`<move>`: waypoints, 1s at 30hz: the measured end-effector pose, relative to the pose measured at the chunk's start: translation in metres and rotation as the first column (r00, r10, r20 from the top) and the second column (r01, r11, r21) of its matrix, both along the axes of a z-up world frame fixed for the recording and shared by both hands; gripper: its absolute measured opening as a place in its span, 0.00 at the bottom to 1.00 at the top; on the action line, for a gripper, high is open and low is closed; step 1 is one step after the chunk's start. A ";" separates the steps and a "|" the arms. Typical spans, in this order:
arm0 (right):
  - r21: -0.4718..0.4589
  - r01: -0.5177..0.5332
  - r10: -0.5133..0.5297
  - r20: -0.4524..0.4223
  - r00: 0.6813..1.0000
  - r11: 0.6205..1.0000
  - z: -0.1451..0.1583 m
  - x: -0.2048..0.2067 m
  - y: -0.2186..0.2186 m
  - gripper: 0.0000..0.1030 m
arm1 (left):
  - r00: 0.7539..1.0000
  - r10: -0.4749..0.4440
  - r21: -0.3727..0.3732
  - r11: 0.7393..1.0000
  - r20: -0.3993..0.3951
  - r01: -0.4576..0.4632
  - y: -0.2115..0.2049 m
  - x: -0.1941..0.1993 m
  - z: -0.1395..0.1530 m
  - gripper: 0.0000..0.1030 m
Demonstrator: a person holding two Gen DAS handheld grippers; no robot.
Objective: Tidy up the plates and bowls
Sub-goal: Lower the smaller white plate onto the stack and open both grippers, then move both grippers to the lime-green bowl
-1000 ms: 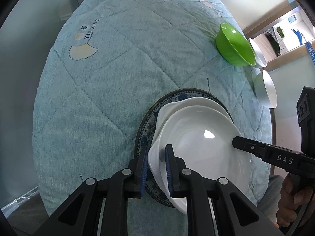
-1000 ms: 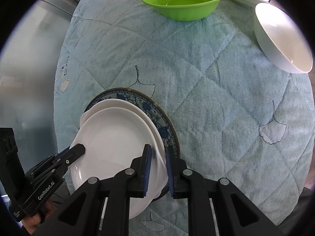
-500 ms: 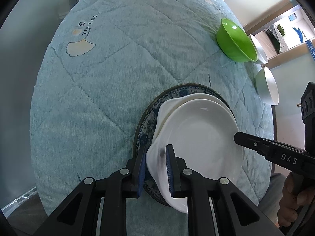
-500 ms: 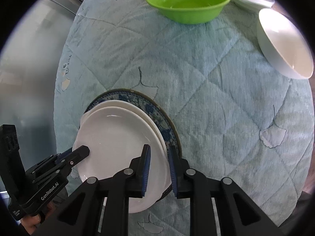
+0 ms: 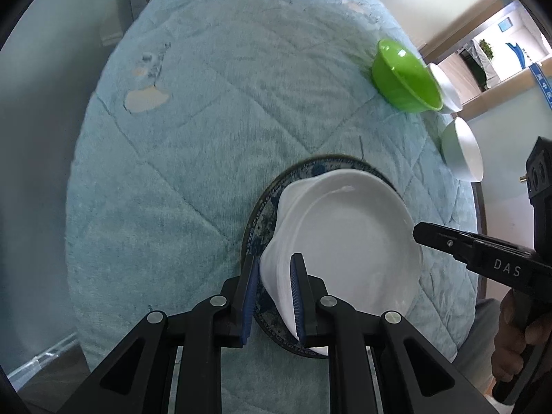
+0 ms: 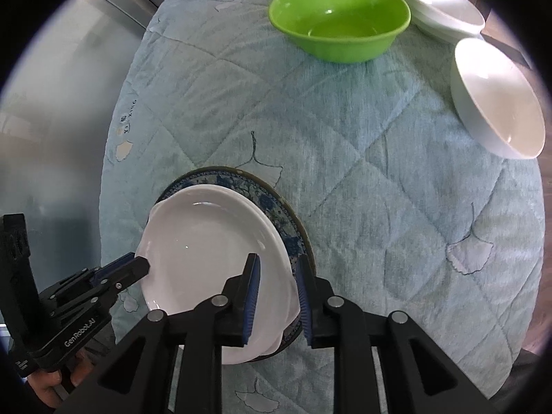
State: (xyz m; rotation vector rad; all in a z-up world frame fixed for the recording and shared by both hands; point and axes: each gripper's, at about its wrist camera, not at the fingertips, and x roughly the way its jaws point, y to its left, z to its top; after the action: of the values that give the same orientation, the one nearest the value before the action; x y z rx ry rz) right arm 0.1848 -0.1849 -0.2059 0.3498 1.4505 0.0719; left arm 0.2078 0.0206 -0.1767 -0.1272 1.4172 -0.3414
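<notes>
Two white plates (image 5: pixel 348 241) lie stacked on a blue patterned plate (image 5: pixel 262 220) near the table's front edge; they also show in the right wrist view (image 6: pixel 207 252). My left gripper (image 5: pixel 274 296) straddles the near left rim of the white plates with its jaws apart, no longer pinching. My right gripper (image 6: pixel 277 296) straddles the opposite rim of the white plates (image 6: pixel 276 269) with its jaws apart. The blue plate (image 6: pixel 276 203) shows beyond the white ones. A green bowl (image 6: pixel 339 22) and white bowls (image 6: pixel 496 96) stand at the far side.
The round table carries a light blue quilted cloth (image 6: pixel 345 138). A second white bowl (image 6: pixel 443 7) sits behind the green bowl (image 5: pixel 403 76). The right-hand white bowl (image 5: pixel 460 150) is near the table's edge. A grey wall (image 5: pixel 34 138) lies left.
Both grippers have widened their jaws around the white plate rims and pulled back slightly. The white plates have settled onto the blue plate.
</notes>
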 end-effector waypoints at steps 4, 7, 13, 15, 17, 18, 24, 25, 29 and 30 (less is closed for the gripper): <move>-0.080 0.013 -0.014 -0.018 1.000 0.997 0.021 -0.012 -0.008 0.81 | 0.991 -0.027 0.026 0.999 0.132 0.024 0.002 -0.008 0.037 0.16; -0.123 0.002 0.003 0.040 0.999 0.992 0.048 -0.023 -0.015 0.90 | 0.972 -0.056 0.076 0.996 0.228 0.039 -0.002 -0.017 0.071 0.45; -0.160 0.017 0.004 0.127 0.992 0.987 0.092 -0.041 -0.026 0.99 | 0.901 -0.056 0.151 0.989 0.430 -0.011 -0.016 -0.034 0.127 0.99; -0.153 0.024 0.000 0.156 0.988 0.988 0.104 -0.044 -0.028 0.99 | 0.894 -0.092 0.198 0.980 0.439 0.003 -0.025 -0.037 0.135 0.99; -0.134 0.036 -0.009 0.194 0.981 0.990 0.116 -0.051 -0.032 0.99 | 0.887 -0.093 0.191 0.981 0.452 0.006 -0.031 -0.043 0.146 0.96; -0.108 0.040 -0.016 0.213 0.977 0.993 0.121 -0.053 -0.033 0.99 | 0.886 -0.084 0.176 0.984 0.457 0.003 -0.031 -0.045 0.151 0.87; -0.138 0.041 -0.003 0.265 0.964 0.990 0.140 -0.074 -0.039 0.99 | 0.919 -0.059 0.040 0.998 0.389 0.047 -0.040 -0.053 0.173 0.02; -0.128 0.049 -0.014 0.266 0.964 0.991 0.142 -0.076 -0.044 0.99 | 0.915 -0.059 0.036 0.998 0.399 0.049 -0.043 -0.055 0.177 0.04; -0.147 0.043 0.001 0.287 0.958 0.988 0.152 -0.085 -0.053 0.27 | 0.896 -0.053 0.061 0.998 0.442 0.029 -0.062 -0.059 0.192 0.99; -0.172 0.053 0.001 0.297 0.955 0.984 0.154 -0.086 -0.056 0.25 | 0.882 -0.040 0.049 0.999 0.469 0.019 -0.064 -0.061 0.196 0.99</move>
State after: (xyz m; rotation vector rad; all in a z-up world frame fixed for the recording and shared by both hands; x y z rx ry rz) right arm 0.0993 -0.2407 -0.0517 0.2009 1.1449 -0.0269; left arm 0.1469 -0.0438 0.0192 0.0152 0.9424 -0.3394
